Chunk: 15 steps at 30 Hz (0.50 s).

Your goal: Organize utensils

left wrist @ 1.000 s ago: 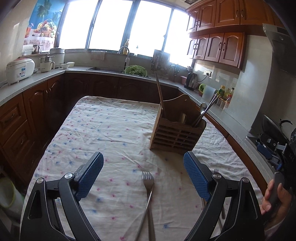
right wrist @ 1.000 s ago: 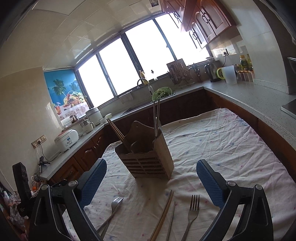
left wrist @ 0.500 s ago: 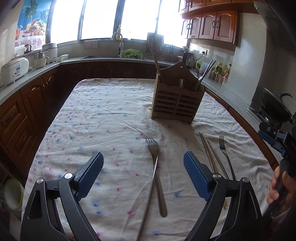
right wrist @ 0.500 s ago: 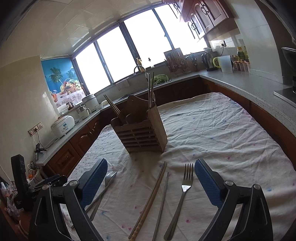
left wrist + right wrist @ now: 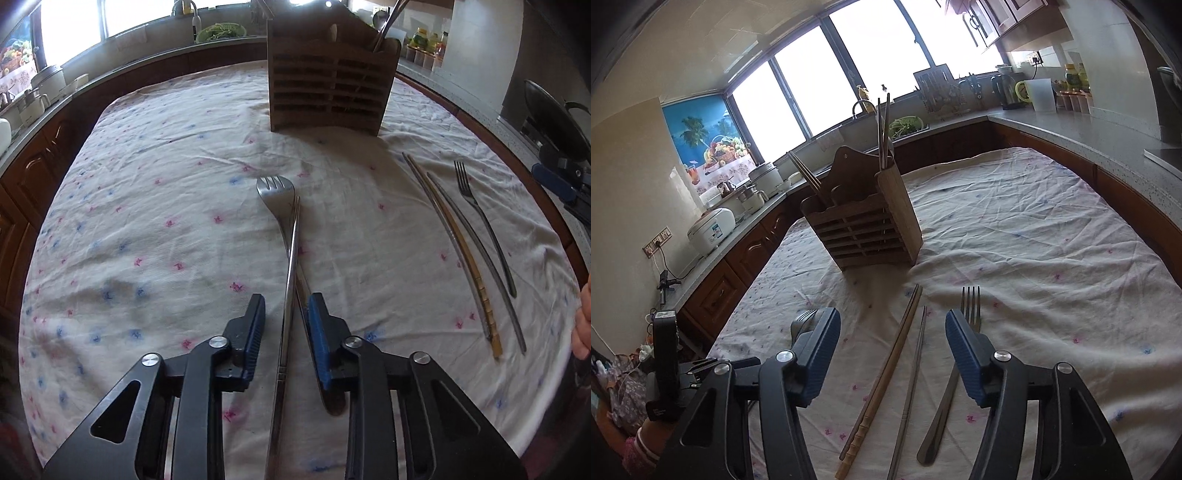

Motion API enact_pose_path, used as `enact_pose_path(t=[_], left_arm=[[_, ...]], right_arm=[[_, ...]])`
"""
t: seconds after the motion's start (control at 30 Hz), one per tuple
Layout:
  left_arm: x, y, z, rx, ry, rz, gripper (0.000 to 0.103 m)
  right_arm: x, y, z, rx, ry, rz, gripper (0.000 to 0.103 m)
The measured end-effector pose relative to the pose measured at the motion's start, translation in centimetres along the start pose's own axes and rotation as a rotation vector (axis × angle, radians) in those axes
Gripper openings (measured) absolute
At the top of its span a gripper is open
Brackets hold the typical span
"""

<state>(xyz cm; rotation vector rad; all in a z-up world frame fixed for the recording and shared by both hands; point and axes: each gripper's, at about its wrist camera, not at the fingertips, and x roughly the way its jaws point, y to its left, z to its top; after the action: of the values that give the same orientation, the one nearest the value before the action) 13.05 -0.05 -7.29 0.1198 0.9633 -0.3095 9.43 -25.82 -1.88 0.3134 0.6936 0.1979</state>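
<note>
Tablecloth's (image 5: 155, 206) wrinkly, so we keep the left gripper (image 5: 287, 317) low & centred: jaws just narrowed around fork (image 5: 276, 188) + steel chopstick (image 5: 291, 258) between them, pads not yet touching. Right gripper (image 5: 892, 343) half-open, empty, over chopsticks (image 5: 886, 373); holder (image 5: 864, 225) ahead.

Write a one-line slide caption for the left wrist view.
Left gripper closing around a steel chopstick crossing a steel fork on the flower-print tablecloth, slatted wooden utensil holder beyond.

The left gripper (image 5: 287, 314) points steeply down, and its jaws have just been closing to a narrow gap with a thin metal chopstick (image 5: 291, 280) between them, pads not yet pressing. The right gripper (image 5: 893, 345) tilts down less; its jaws have also just been closing but stand half apart.
</note>
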Motion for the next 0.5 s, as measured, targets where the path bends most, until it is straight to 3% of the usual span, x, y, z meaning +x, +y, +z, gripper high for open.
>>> enact_pose_path(t=[0.1,0.27,0.37,0.5], left_arm=[[-0.1,-0.2,0.1,-0.016,0.000,-0.022,0.007],[0.2,-1.0,0.3,-0.040,0.007,-0.036,0.007],[0.5,-1.1,0.8,-0.090,0.017,-0.103,0.007],[1.0,-1.8,1.8,-0.089,0.024,-0.108,0.007]], right_arm=[[0.0,-0.4,0.2,0.008,-0.003,-0.004,0.061],[0.6,-0.7,0.4,0.017,0.007,-0.006,0.061],[1.4,-0.8,0.2,0.017,0.026,0.001,0.061],[2.8,-0.6,0.2,0.008,0.062,0.012,0.061]])
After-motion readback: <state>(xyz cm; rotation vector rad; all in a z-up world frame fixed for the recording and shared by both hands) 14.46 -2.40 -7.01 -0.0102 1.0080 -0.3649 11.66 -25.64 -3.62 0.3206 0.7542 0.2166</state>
